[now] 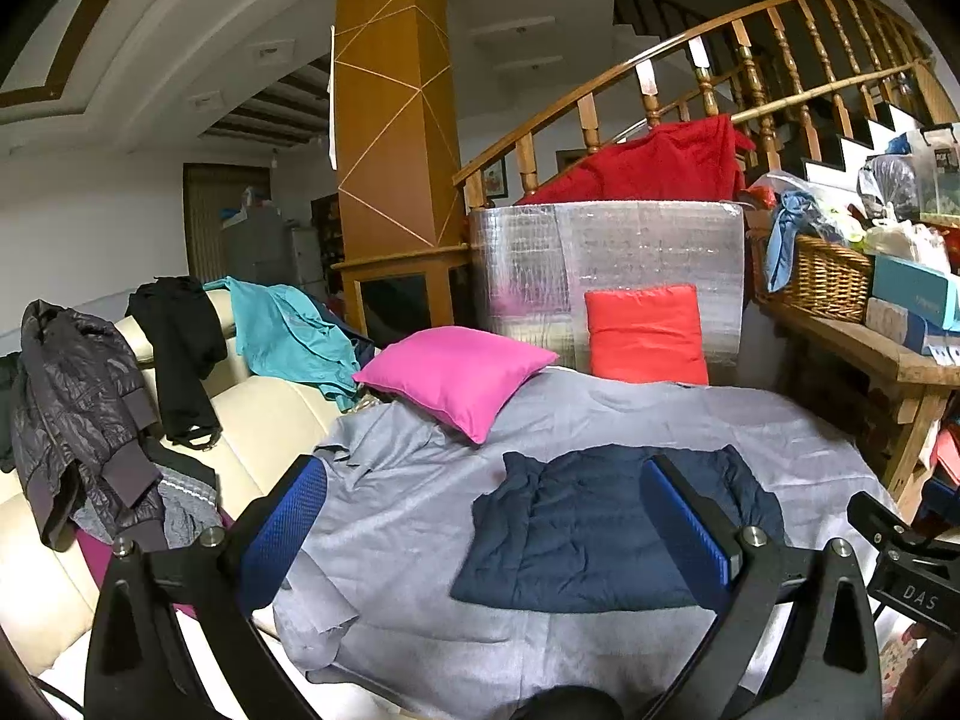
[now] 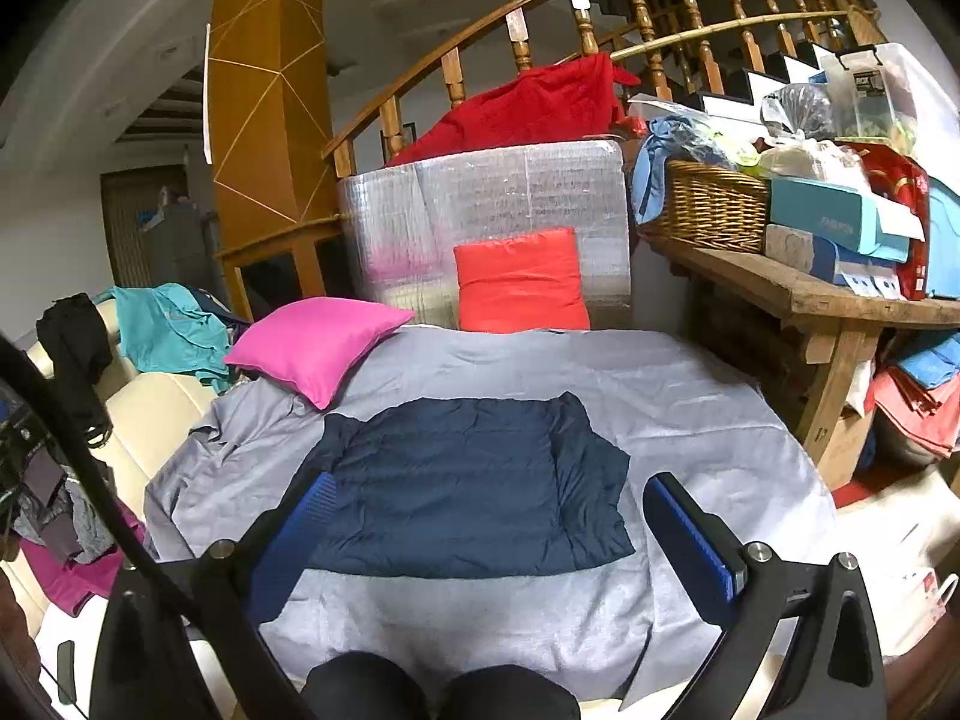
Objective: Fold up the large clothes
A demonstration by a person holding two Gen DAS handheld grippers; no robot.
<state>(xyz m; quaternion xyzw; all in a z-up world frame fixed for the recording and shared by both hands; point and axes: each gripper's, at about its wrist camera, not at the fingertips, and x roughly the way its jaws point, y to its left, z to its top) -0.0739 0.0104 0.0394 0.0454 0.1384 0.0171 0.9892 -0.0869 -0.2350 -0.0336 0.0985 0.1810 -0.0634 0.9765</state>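
A navy quilted jacket (image 1: 606, 528) lies folded into a rough rectangle on a grey sheet (image 1: 420, 480). It also shows in the right wrist view (image 2: 474, 486), on the same grey sheet (image 2: 690, 396). My left gripper (image 1: 486, 516) is open and empty, held above the sheet in front of the jacket. My right gripper (image 2: 486, 522) is open and empty, held above the jacket's near edge. Part of the right gripper's body (image 1: 900, 564) shows at the right of the left wrist view.
A pink cushion (image 1: 450, 378) and a red cushion (image 1: 648, 333) lie at the sheet's far end. More clothes hang over a cream sofa (image 1: 180, 372) at left: a dark jacket (image 1: 66, 414) and a teal garment (image 1: 288, 330). A cluttered wooden table (image 2: 840, 300) stands at right.
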